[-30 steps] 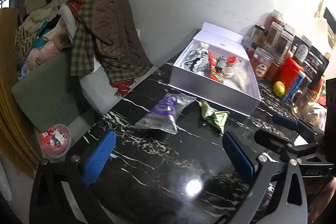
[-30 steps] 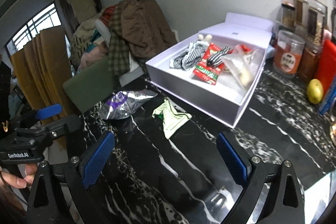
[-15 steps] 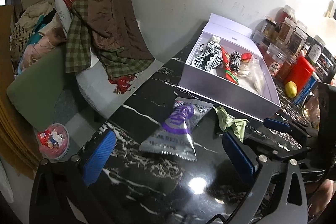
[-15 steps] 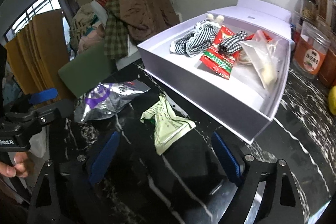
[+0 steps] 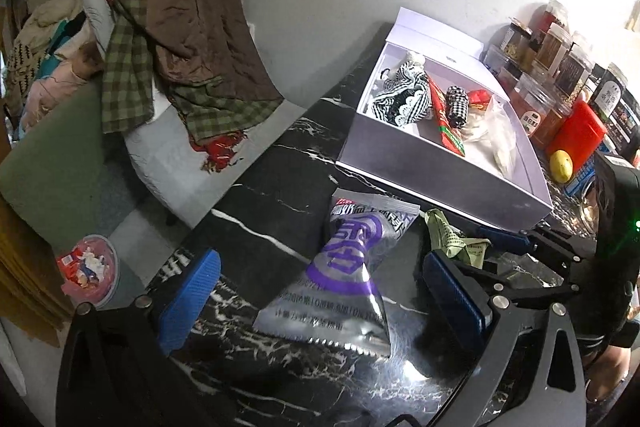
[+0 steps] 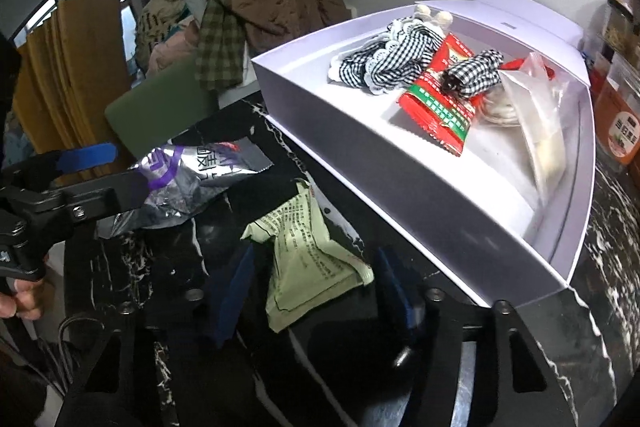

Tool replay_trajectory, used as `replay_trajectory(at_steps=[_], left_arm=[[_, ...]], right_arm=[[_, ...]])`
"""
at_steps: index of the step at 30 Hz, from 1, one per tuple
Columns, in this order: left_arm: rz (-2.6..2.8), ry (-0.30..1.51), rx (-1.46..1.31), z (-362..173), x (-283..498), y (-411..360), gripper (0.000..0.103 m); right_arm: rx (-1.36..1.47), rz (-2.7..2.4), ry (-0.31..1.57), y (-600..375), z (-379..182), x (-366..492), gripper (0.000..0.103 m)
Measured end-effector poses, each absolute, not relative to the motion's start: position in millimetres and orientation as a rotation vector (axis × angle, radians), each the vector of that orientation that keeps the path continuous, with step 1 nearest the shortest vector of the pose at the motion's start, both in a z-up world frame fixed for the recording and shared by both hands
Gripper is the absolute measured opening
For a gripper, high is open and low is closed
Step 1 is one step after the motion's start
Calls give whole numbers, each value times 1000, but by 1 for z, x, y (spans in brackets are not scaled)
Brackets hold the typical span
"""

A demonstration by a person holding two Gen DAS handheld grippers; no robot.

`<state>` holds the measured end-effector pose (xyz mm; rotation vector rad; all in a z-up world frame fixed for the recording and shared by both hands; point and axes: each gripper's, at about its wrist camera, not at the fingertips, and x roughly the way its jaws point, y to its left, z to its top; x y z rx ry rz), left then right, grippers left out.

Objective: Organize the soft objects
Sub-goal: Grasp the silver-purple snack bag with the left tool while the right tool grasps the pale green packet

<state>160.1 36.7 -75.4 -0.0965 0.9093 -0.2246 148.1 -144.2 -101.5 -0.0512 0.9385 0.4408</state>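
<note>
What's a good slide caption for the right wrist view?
Right gripper closing around a pale green packet on the black marble table, beside the white box.

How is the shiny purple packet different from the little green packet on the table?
The silver-and-purple packet looks bigger and shiny like foil; the green packet looks smaller, pale and matte. The silver-and-purple packet has a big purple logo; the green packet shows only rows of tiny print. The silver-and-purple packet sits between the wide-open left tongs, while the right tongs are closing around the green packet. Both lie crumpled on the black marble table, outside the white box.
</note>
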Motion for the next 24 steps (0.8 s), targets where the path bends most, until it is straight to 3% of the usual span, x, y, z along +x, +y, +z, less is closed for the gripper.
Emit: replay_trajectory(at_steps=[1, 10, 13, 14, 17, 24], left_arm=[[-228, 913, -95, -76, 162, 36, 103], [-271, 976, -69, -91, 177, 26, 100], [-280, 989, -61, -96, 178, 23, 84], [-281, 1006, -58, -100, 179, 22, 71], [-291, 1004, -34, -101, 176, 16, 51], [-334, 995, 11, -98, 158, -2, 47]], right_arm=[[-54, 440, 939, -144, -101, 148, 48], [-55, 430, 946, -153, -99, 141, 44], [-43, 419, 950, -160, -98, 138, 44], [-34, 412, 949, -164, -99, 136, 44], [-16, 387, 956, -173, -98, 131, 44], [18, 335, 963, -191, -97, 113, 44]])
